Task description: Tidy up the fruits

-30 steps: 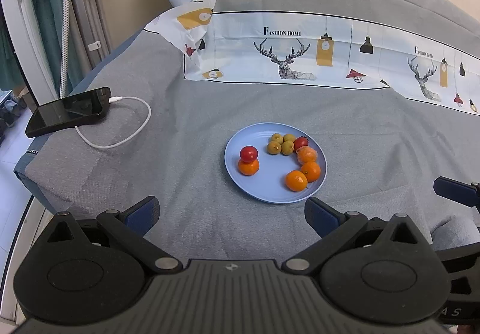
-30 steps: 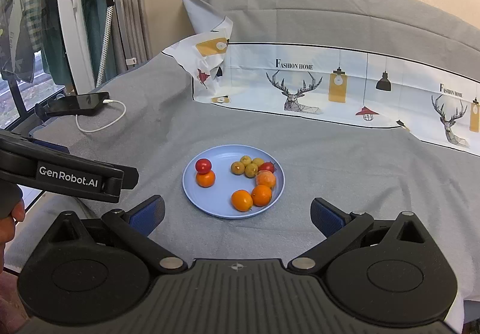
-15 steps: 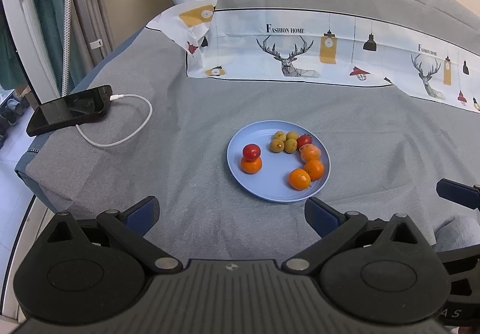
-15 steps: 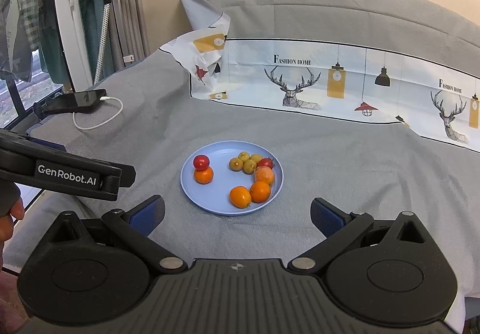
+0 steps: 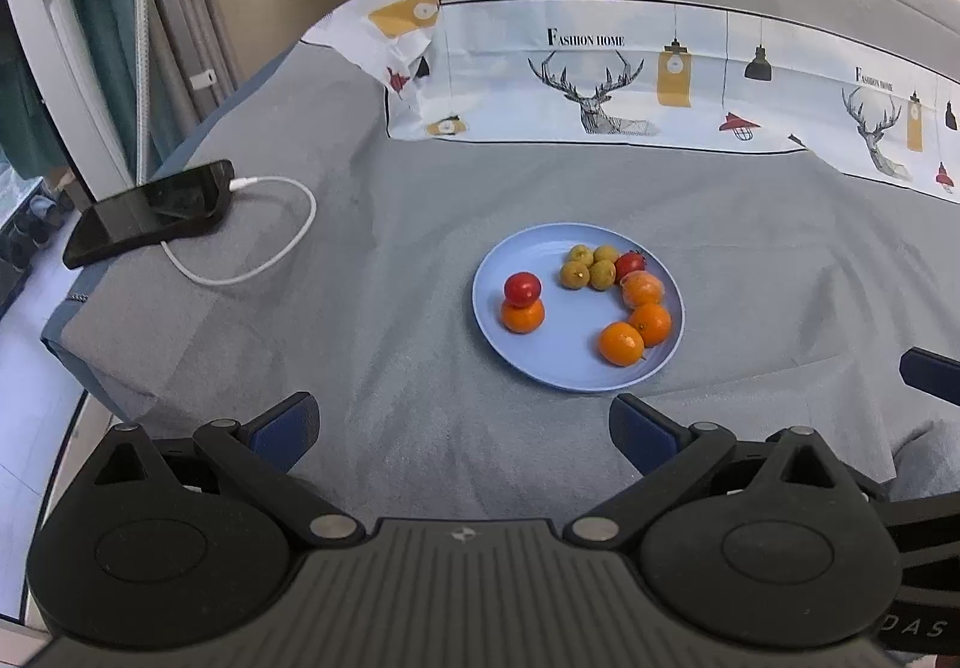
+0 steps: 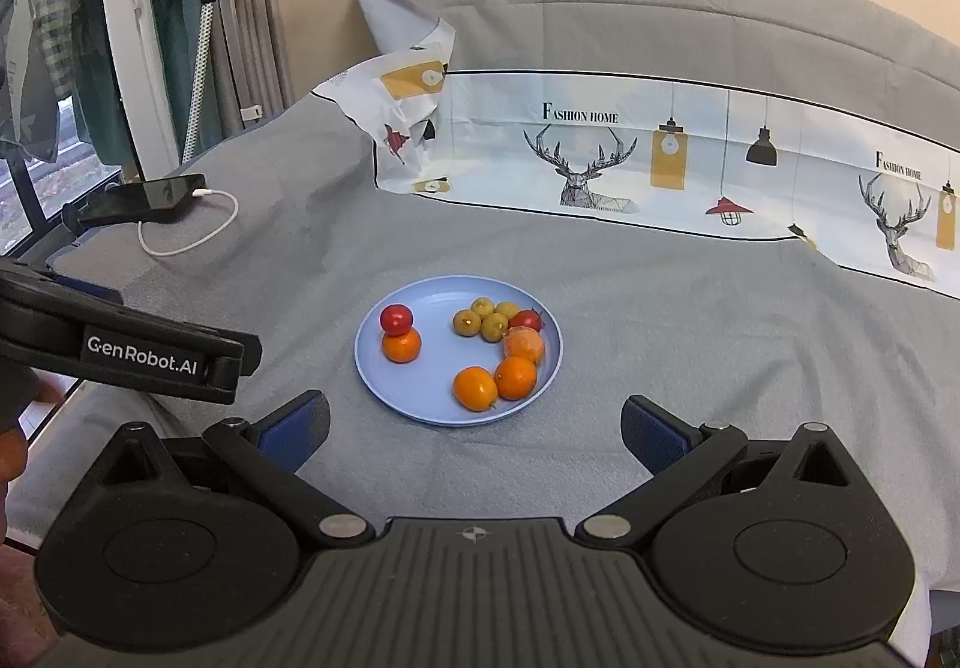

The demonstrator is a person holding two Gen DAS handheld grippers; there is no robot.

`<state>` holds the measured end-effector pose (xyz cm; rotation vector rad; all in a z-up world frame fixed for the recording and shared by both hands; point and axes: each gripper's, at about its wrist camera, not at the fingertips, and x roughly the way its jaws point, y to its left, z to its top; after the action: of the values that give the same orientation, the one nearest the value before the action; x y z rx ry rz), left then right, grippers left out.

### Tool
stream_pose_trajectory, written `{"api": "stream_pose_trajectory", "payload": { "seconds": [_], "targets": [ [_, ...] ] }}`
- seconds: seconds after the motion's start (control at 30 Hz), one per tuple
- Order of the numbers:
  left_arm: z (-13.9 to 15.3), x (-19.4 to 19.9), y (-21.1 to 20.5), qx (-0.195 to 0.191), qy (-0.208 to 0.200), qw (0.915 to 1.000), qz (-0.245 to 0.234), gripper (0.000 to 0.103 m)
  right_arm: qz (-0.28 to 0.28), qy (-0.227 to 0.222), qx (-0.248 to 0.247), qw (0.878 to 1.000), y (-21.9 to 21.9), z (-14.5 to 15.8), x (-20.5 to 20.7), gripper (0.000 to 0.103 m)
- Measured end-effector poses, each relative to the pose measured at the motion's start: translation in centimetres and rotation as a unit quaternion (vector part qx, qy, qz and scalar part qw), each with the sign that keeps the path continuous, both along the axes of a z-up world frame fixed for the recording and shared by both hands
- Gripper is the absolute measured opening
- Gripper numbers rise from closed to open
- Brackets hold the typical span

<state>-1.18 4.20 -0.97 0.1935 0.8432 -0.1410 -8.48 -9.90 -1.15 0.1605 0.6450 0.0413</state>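
Both hand-held grippers edged nearer | left [image 5: 462,422], right [image 6: 474,428] spread wide, empty | blue plate [image 6: 372,368]: mixed fruits

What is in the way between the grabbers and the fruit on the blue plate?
Nothing visible: only bare grey cloth lies between the open right gripper, the open left gripper and the round blue plate.

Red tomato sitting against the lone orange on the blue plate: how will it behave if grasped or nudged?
The small glossy red tomato looks round and smooth, so it will probably roll if nudged. It touches the orange citrus fruit, which may shift too. Likely light and soft-skinned; squeeze gently.
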Motion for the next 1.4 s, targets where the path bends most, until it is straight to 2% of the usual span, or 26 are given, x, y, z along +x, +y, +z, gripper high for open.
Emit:
{"api": "stream_pose_trajectory", "payload": {
  "seconds": [1.4],
  "targets": [
    [-0.14,0.02,-0.32,0.017,-0.003,0.9998,-0.003,0.103,-0.008,0.006,-0.001,1.000,-0.27,-0.46,0.23,0.102]
  ]
}}
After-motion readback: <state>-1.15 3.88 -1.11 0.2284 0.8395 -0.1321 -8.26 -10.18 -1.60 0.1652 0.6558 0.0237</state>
